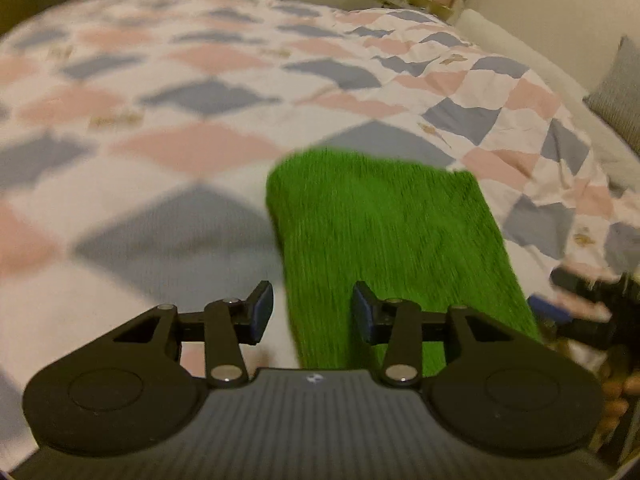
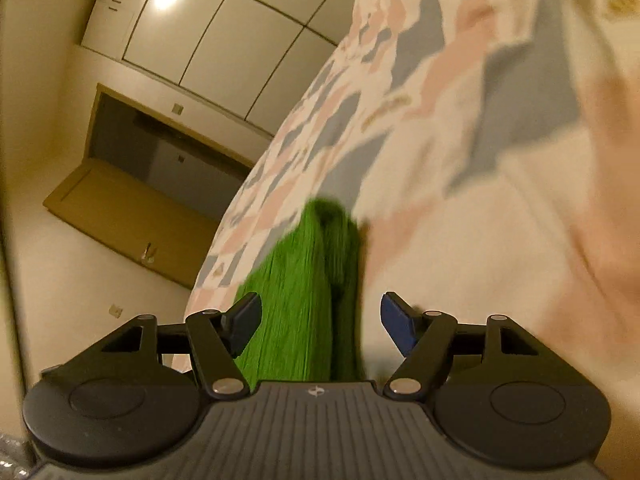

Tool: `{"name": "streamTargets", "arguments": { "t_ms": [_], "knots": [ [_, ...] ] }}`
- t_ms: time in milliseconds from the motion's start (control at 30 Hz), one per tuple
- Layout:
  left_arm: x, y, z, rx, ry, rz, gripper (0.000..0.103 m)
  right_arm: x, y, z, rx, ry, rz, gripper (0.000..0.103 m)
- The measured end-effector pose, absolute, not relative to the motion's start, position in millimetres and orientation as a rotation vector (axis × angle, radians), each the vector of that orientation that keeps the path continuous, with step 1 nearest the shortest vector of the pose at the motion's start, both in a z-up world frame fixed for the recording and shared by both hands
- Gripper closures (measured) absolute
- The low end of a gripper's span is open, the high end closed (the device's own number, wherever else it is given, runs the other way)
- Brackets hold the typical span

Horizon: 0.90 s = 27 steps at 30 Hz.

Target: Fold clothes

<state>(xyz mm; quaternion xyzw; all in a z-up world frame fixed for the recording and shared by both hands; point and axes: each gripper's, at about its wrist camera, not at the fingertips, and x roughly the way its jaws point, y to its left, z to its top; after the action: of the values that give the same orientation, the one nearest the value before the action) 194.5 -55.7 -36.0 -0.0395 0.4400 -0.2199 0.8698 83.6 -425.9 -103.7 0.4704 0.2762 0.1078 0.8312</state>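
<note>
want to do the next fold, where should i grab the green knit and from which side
Take the green knit at a near corner, coming in low from the edge closest to the left gripper. It lies flat on the patchwork quilt as a folded strip, so the fingers should slide under the edge and pinch every layer.

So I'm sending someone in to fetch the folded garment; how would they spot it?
Go to the bed with the pink, grey-blue and white patchwork quilt. Near its edge lies the green knit garment, folded into a rectangle. It is the only bright green thing there.
</note>
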Motion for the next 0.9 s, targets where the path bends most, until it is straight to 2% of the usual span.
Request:
{"name": "streamTargets", "arguments": {
  "t_ms": [100,167,200,233,300,400,500,567,633,667,700,800,900],
  "knots": [
    [173,-43,-43,-0.163,0.955,-0.467,0.061,60,-408,-107,1.007,0.637,0.257,0.038],
    [163,-43,-49,-0.198,0.975,-0.492,0.062,55,-395,-111,0.995,0.683,0.268,0.044],
    [160,-44,-52,-0.209,0.986,-0.507,0.064,55,-388,-113,0.982,0.701,0.275,0.064],
    [155,-47,-54,-0.21,0.993,-0.518,0.072,56,-383,-113,0.965,0.709,0.269,0.088],
    [143,-60,-50,-0.114,0.954,-0.512,0.076,57,-376,-106,0.901,0.708,0.24,0.094],
    [127,-76,-45,-0.023,0.915,-0.521,0.077,53,-372,-82,0.776,0.678,0.173,0.095],
    [112,-90,-57,0.106,0.897,-0.493,0.075,55,-365,-87,0.642,0.738,0.09,0.096],
    [106,-85,-56,0.087,0.897,-0.477,0.075,48,-363,-106,0.683,0.759,0.084,0.094],
    [99,-78,-48,0.069,0.876,-0.474,0.076,37,-363,-105,0.71,0.723,0.063,0.084],
    [94,-74,-41,0.077,0.846,-0.472,0.077,31,-362,-101,0.712,0.704,0.053,0.073],
    [89,-72,-34,0.085,0.813,-0.473,0.078,24,-362,-94,0.705,0.678,0.043,0.07],
    [77,-70,-23,0.078,0.741,-0.519,0.078,5,-356,-71,0.635,0.595,0.036,0.07],
    [76,-84,-39,0.115,0.786,-0.528,0.078,-7,-342,-62,0.579,0.563,0.111,0.07]
  ]
}}
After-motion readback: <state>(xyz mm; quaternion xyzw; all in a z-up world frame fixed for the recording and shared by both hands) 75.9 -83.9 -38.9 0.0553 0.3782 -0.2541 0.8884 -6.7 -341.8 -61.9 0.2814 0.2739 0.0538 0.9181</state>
